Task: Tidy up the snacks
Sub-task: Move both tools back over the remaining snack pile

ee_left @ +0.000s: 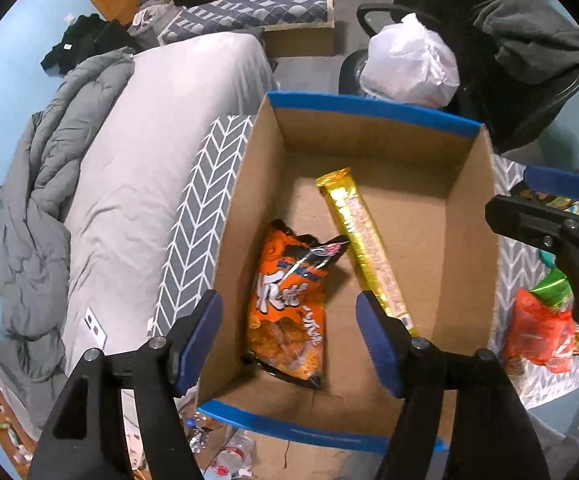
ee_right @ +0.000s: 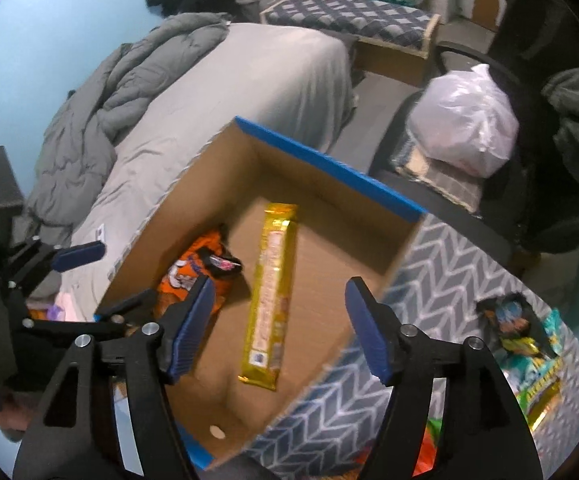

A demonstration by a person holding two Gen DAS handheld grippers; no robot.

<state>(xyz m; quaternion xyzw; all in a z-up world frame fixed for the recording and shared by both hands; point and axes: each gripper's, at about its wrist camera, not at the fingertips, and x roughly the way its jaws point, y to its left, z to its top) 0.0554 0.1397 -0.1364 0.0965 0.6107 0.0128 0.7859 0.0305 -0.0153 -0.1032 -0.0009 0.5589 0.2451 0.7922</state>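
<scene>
An open cardboard box [ee_left: 469, 240] with blue-taped rims stands on a grey chevron surface [ee_left: 197, 220]. Inside lie an orange snack bag [ee_left: 285, 312] and a long gold packet [ee_left: 361, 240]. They also show in the right wrist view: the bag [ee_right: 193, 280], the gold packet [ee_right: 269, 296], the box [ee_right: 373, 240]. My left gripper [ee_left: 289, 344] is open and empty above the box's near end. My right gripper [ee_right: 277, 328] is open and empty above the box. Its fingers [ee_left: 557, 184] show at the right edge of the left wrist view.
Several loose snack packs lie on the chevron surface right of the box [ee_right: 529, 344], among them an orange-red one [ee_left: 541, 332]. A bed with a grey duvet [ee_left: 61, 184] is on the left. A chair holds a white plastic bag [ee_left: 409, 64]. Clutter lies on the floor [ee_left: 225, 452].
</scene>
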